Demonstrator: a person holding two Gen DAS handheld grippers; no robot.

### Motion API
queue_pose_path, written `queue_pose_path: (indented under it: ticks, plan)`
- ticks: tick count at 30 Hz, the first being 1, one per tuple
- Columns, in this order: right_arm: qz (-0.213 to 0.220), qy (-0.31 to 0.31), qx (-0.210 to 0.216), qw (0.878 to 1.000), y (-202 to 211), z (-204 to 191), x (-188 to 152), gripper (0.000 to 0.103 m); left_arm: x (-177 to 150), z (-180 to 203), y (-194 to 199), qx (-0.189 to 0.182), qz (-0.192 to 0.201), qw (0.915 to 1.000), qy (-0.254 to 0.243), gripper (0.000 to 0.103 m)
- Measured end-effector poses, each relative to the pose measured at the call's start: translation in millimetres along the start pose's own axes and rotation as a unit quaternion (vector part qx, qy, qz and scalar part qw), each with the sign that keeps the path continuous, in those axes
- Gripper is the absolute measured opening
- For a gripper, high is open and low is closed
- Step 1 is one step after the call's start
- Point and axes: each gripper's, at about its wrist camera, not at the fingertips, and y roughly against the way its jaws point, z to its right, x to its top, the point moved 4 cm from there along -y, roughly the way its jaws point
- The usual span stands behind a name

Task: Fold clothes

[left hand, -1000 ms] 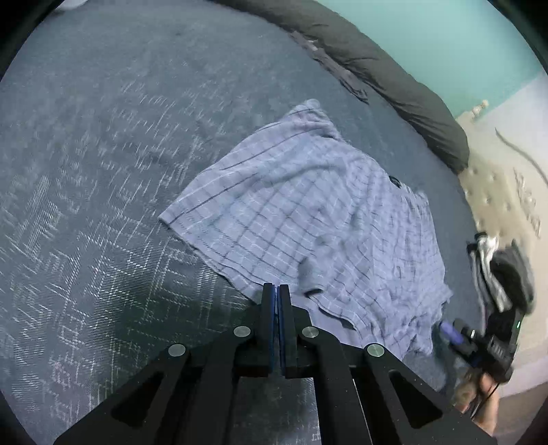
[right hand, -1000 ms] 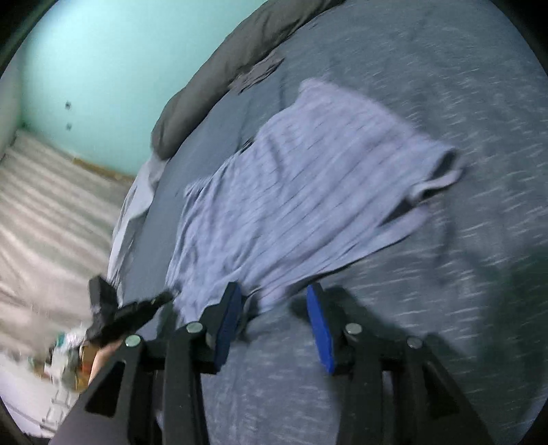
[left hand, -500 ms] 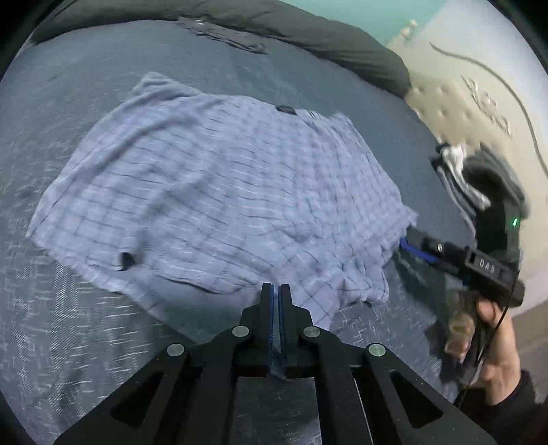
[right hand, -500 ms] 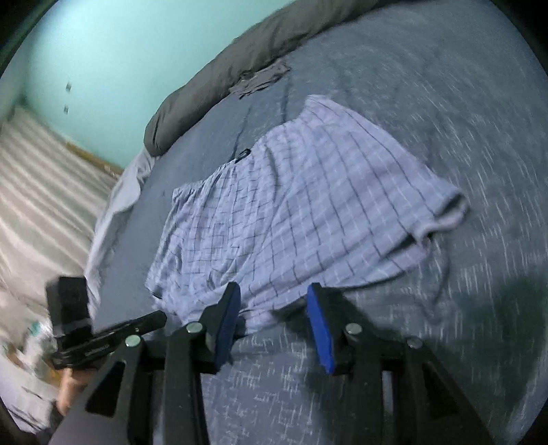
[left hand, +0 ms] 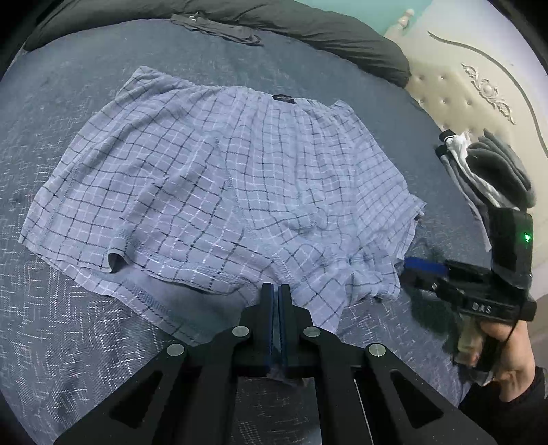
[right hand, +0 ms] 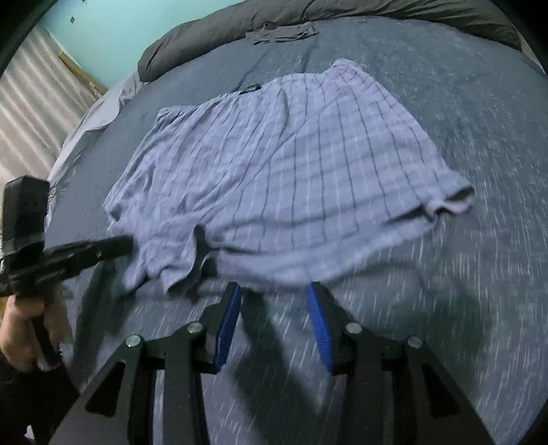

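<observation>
Your pale blue checked cotton shorts (left hand: pixel 219 191) lie spread flat on the dark blue patterned bedspread (left hand: pixel 61 342), waistband towards the dark grey rolled duvet (left hand: pixel 308 27) at the far edge of that bedspread and leg hems towards you.

Your left gripper (left hand: pixel 275 291) has its blue-padded jaws pressed together with nothing between them; the tips sit just over the near hem of the shorts, close to the middle where the two legs meet.

Your right gripper (right hand: pixel 274 291) stands with its jaws apart and empty. The near hem of the shorts lies just beyond its tips, over bare bedspread, and the cloth is not between the pads.

A small dark grey folded garment (right hand: pixel 282 32) rests on the bedspread just beside the duvet, well apart from the shorts.
</observation>
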Motion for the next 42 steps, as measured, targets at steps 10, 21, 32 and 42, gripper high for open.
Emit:
queue_pose_path:
  ticks: [10,21,32,42]
  plan:
    - [0.059,-0.019,-0.012,0.998,11,6,28,0.04,1,-1,-2,0.004,-0.001,1.0,-0.001,0.002]
    - [-0.006,0.07,-0.078,0.994,-21,-17,3,0.04,1,-1,1,0.003,0.002,1.0,-0.002,0.002]
    - [0.012,0.064,-0.065,0.996,-15,-20,5,0.04,1,-8,4,0.007,0.006,1.0,0.003,0.003]
    - [-0.011,0.098,-0.053,0.994,-34,-40,-4,0.04,-1,-9,3,0.008,0.003,1.0,0.001,0.009]
